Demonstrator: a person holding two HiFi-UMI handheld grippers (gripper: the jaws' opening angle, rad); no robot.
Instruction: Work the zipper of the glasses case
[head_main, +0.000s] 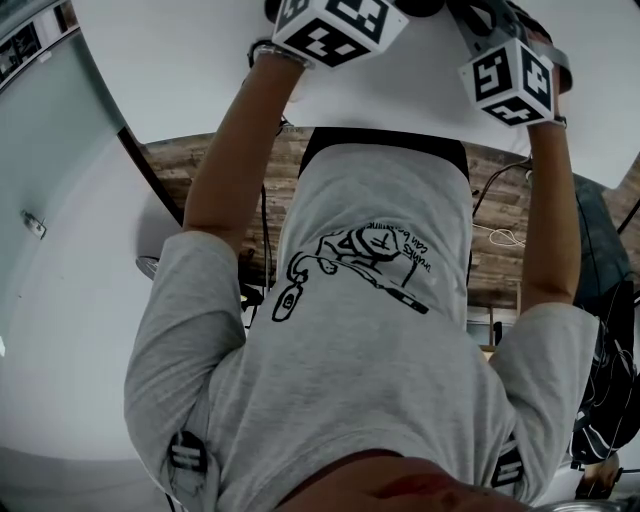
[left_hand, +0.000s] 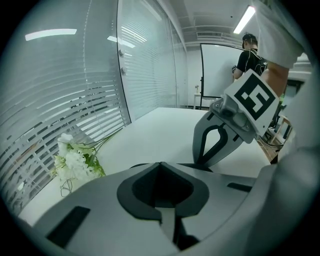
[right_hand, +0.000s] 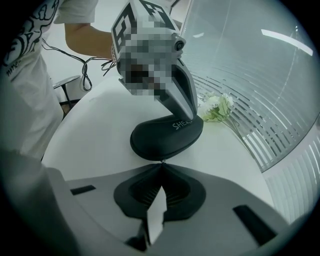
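White flowers (left_hand: 75, 162) lie at the left on the white surface (right_hand: 100, 125). Next to them, the left gripper (left_hand: 160, 164) has its jaws shut together, and the tips press down on one end of the black glasses case (right_hand: 167, 137). The case lies flat on the surface between the two grippers, and the right gripper (right_hand: 161, 163) has its jaws squeezed on the tiny shiny zipper pull (right_hand: 161, 160) at the edge of the case.
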